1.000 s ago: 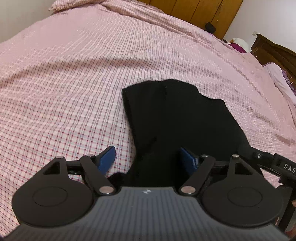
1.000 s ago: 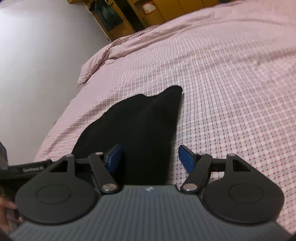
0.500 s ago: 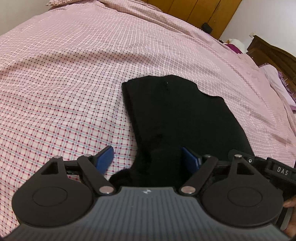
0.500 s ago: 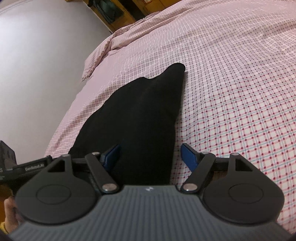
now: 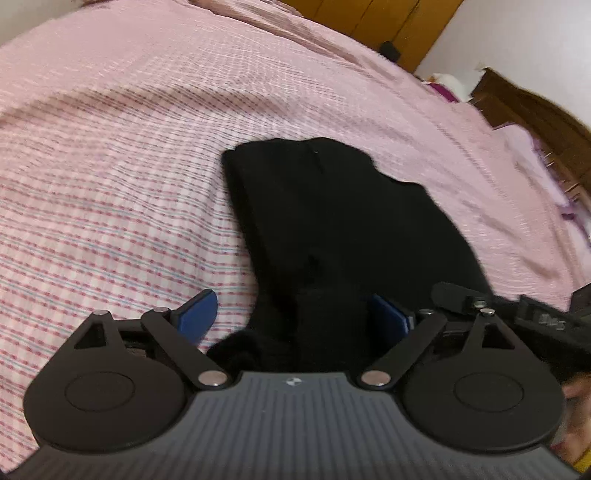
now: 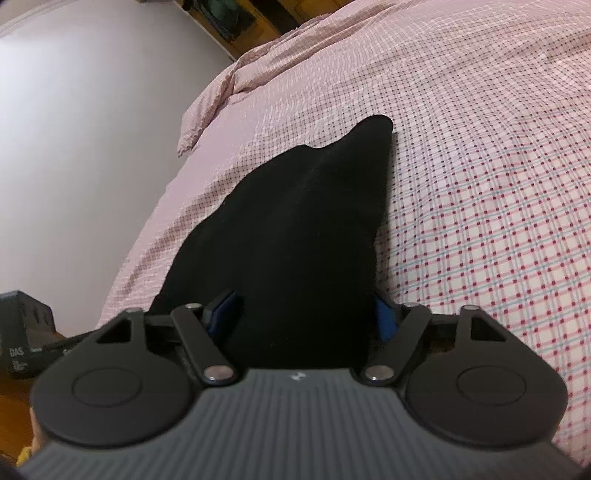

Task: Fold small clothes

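A small black garment [image 5: 332, 221] lies flat on the pink checked bedspread [image 5: 110, 184]. My left gripper [image 5: 291, 314] is open, its blue pads [image 5: 197, 314] straddling the garment's near left corner, which bunches up between them. My right gripper [image 6: 303, 317] is open over the garment's [image 6: 303, 229] near right edge, the cloth filling the gap between its blue pads [image 6: 386, 319]. The other gripper's black body [image 5: 517, 317] shows at the right of the left wrist view.
The bedspread [image 6: 480, 184] stretches far on all sides. Wooden cupboards [image 5: 388, 26] stand behind the bed and a dark wooden headboard [image 5: 535, 110] is at the right. A white wall [image 6: 92, 129] runs along the bed's edge, and a black box [image 6: 22, 332] sits low at the left.
Both grippers have moved forward and down onto the garment's near edge. The right gripper's pads now sit closer together around the cloth. The garment has not shifted.
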Available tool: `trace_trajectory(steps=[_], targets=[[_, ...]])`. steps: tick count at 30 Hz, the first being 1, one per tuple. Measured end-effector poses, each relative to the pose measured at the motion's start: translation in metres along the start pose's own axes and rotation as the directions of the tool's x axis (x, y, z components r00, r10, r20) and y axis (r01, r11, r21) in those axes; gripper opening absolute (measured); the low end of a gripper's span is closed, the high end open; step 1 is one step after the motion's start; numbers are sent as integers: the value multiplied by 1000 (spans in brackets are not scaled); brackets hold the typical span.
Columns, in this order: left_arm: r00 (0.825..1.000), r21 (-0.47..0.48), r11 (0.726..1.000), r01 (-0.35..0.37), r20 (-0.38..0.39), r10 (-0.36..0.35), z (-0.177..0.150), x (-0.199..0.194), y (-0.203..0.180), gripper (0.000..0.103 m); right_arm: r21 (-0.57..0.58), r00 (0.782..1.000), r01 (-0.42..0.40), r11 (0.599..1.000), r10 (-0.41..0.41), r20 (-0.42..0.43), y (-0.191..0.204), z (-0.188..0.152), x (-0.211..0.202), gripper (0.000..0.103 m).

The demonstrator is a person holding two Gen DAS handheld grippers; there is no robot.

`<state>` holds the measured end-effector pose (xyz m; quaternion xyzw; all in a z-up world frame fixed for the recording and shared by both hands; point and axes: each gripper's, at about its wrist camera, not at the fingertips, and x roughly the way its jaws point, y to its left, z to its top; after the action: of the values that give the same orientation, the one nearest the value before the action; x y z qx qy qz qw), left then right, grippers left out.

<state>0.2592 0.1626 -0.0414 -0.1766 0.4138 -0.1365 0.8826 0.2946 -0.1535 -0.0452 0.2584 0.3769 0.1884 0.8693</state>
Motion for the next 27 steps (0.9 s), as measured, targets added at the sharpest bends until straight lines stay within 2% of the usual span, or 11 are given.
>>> trace_trajectory(steps=[2, 3, 5, 8, 12, 15, 21, 25, 27], targets=[[998, -25, 998, 63, -14, -64, -1, 2, 1, 80, 20, 1000, -5, 1000, 4, 8, -1, -2, -1, 58], [997, -34, 996, 76, -21, -77, -1, 3, 0, 78, 30, 1000, -8, 1000, 8, 8, -1, -1, -1, 55], [997, -36, 997, 68, -21, -68, 0, 3, -2, 64, 42, 1000, -14, 999, 14, -2, 0, 3, -2, 46], [992, -130, 983, 126, -7, -128, 3, -4, 4, 48, 65, 999, -38, 997, 40, -22, 5, 13, -7, 41], [986, -135, 976, 168, 3, -169, -5, -21, -2, 47, 72, 997, -70, 995, 72, -17, 13, 23, -28, 40], [980, -99, 975, 197, -13, -199, -17, -31, -24, 46, 55, 998, -49, 997, 50, -22, 17, 23, -51, 39], [961, -101, 957, 271, -36, -276, -53, -49, -57, 46, 83, 997, -62, 995, 65, -29, 3, 13, -109, 39], [953, -70, 954, 290, -66, -295, -86, -60, -88, 46, 58, 999, -49, 997, 50, -13, -5, -4, -149, 39], [960, -32, 963, 266, -76, -268, -103, -64, -102, 46, 56, 1000, -29, 998, 29, -4, -11, -16, -161, 39]])
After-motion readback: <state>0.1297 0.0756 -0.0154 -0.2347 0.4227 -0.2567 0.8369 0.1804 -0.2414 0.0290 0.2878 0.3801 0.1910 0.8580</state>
